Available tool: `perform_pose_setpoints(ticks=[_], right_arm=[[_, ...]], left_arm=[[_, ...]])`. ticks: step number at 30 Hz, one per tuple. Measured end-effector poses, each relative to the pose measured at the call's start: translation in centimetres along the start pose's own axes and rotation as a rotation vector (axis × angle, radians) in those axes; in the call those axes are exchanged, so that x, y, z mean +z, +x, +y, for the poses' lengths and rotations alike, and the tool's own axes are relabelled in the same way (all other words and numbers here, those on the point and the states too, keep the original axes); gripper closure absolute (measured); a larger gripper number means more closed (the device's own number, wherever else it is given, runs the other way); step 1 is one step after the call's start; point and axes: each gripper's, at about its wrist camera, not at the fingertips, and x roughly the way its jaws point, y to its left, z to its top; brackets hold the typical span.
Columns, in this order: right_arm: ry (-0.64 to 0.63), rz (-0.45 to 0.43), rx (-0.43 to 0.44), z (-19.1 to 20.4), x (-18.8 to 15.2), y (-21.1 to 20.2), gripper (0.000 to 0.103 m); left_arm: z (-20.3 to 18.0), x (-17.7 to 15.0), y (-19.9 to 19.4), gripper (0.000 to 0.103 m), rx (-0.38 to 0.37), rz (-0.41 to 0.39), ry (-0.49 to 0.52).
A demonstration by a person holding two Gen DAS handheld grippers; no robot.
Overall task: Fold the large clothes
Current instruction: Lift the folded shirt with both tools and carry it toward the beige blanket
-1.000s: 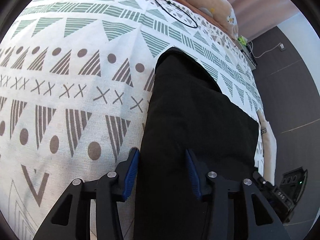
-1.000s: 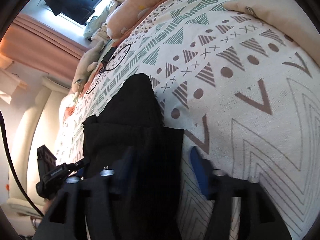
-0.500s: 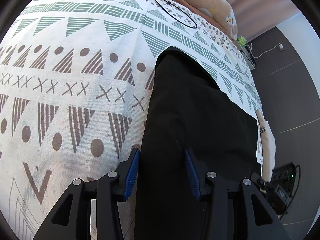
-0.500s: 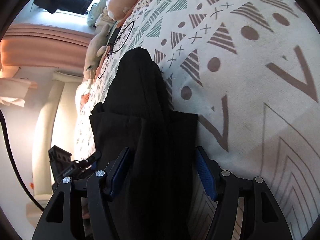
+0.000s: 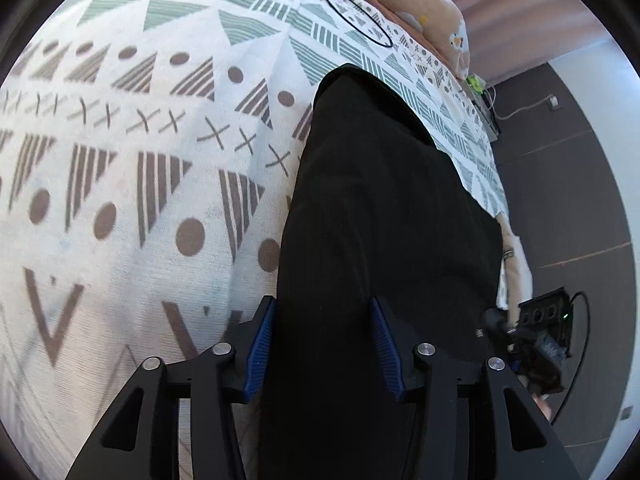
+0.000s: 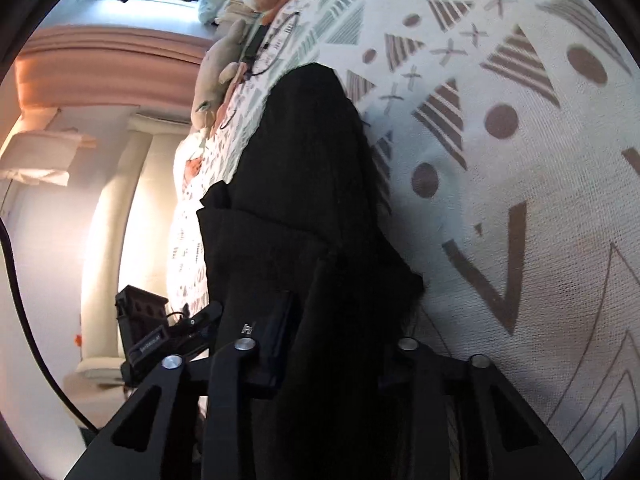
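Right gripper (image 6: 332, 344) jaws behind black garment (image 6: 304, 184)

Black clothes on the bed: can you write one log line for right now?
item: black garment on patterned bedspread | left gripper: open, astride cloth | right gripper: just closing, cloth between jaws

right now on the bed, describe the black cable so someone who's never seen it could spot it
Start from the big patterned bedspread with its triangles, dots and crosses. Past the far end of the long black garment, near the peach pillow, a thin black cable lies in a loose loop on the green-striped triangles. It is the only thin, wiry thing on the bed.
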Motion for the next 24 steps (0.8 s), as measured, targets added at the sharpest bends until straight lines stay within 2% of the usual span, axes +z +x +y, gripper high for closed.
perform_pose_setpoints(ticks=[2,8,15,24], right_arm=[[-0.055,-0.028,-0.001,1.6,-0.4,-0.7,0.084],[-0.134,-0.081,-0.004,5.6,-1.8,-3.1,0.087],[-0.193,-0.144,-0.013,9.0,-4.4,-7.2,0.087],[-0.266,-0.249,-0.037,12.1,-8.8,-13.5,0.087]], left_arm=[[-0.3,-0.2,-0.4,0.064,-0.007,-0.007,0.001],[-1.7,-1.1,-2.7,0.078,-0.036,-0.041,0.019],[-3.7,-3.3,-7.5,0.079,-0.089,-0.109,0.054],[-5.9,-6.0,-11.8,0.079,-0.174,-0.13,0.083]])
